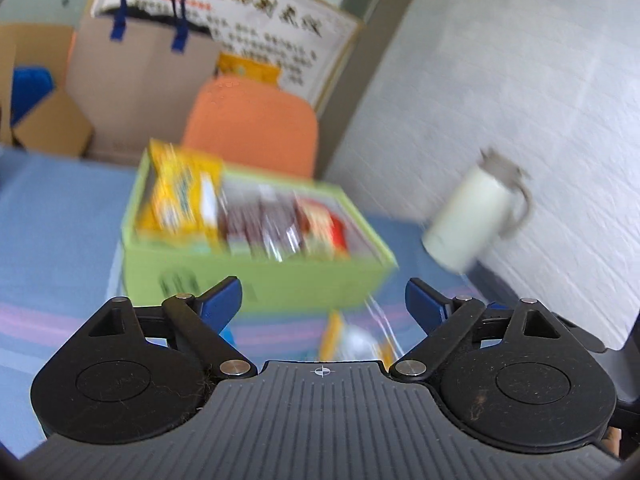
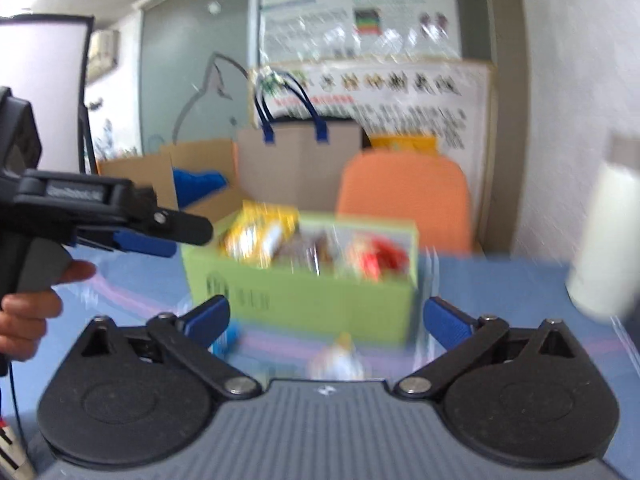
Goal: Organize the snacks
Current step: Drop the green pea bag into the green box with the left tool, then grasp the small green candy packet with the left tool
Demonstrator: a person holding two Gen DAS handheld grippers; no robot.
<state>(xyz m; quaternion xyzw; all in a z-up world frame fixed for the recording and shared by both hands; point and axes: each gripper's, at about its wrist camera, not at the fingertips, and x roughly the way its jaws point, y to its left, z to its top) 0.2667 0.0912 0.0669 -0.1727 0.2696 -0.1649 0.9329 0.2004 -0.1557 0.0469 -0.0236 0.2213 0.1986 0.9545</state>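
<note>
Both hand-held grippers (image 1: 323,294) (image 2: 326,318) wide, empty

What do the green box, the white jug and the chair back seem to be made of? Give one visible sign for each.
Green box: probably matt cardboard, with thin flat walls and sharp folded corners.
White jug: possibly glazed ceramic or coated metal, smooth with a grey lid; blur leaves it open.
Chair back: likely orange fabric, soft matt and rounded.

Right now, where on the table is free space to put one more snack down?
Bare blue tablecloth lies left of the green box, and between it and the white jug. The box is packed; a loose packet lies before it.
</note>
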